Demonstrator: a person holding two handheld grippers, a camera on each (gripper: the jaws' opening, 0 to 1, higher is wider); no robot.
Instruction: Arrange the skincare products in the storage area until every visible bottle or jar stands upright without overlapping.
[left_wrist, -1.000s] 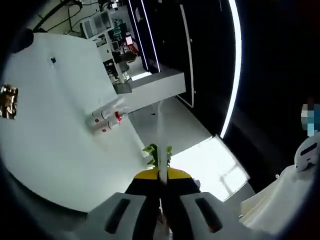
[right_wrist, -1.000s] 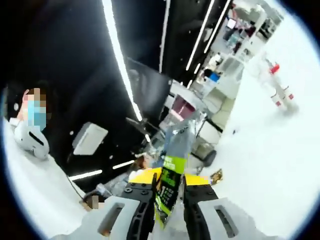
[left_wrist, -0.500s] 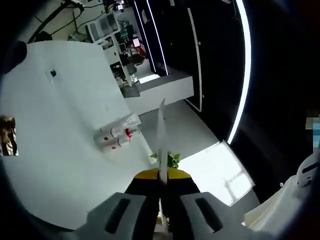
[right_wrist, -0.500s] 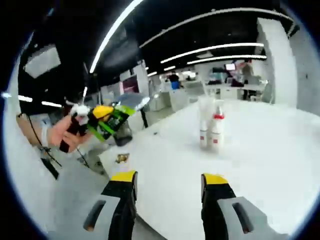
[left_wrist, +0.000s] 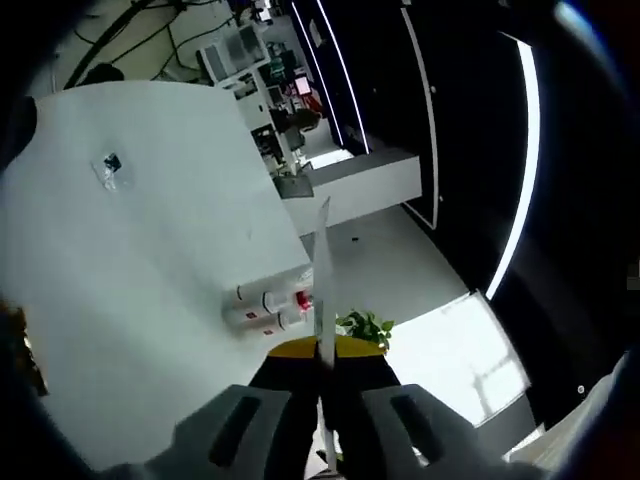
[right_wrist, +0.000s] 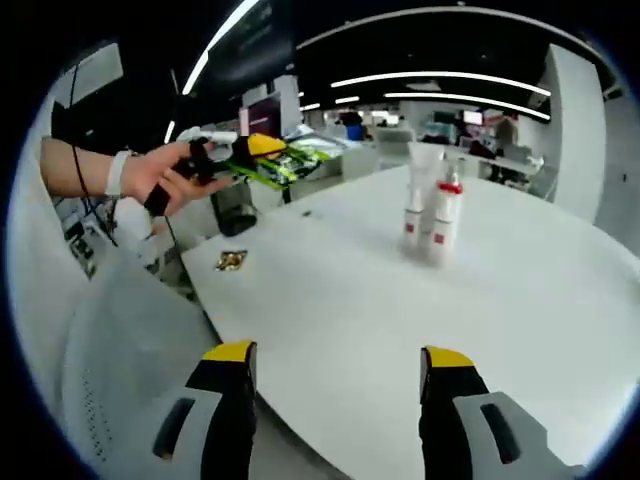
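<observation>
While my left claw (left_wrist: 322, 375) pinches a thin sachet (left_wrist: 322, 290) seen edge-on, its label is hidden. My right claw (right_wrist: 340, 375) gapes empty before upright bottles (right_wrist: 432, 215) on the tabletop (right_wrist: 330, 300).

No lettering can be made out anywhere from here. The bottles (right_wrist: 432, 215) on the table (right_wrist: 330, 300) carry small red marks, too small to read, and the print on the green packet (right_wrist: 278, 165) is blurred.
</observation>
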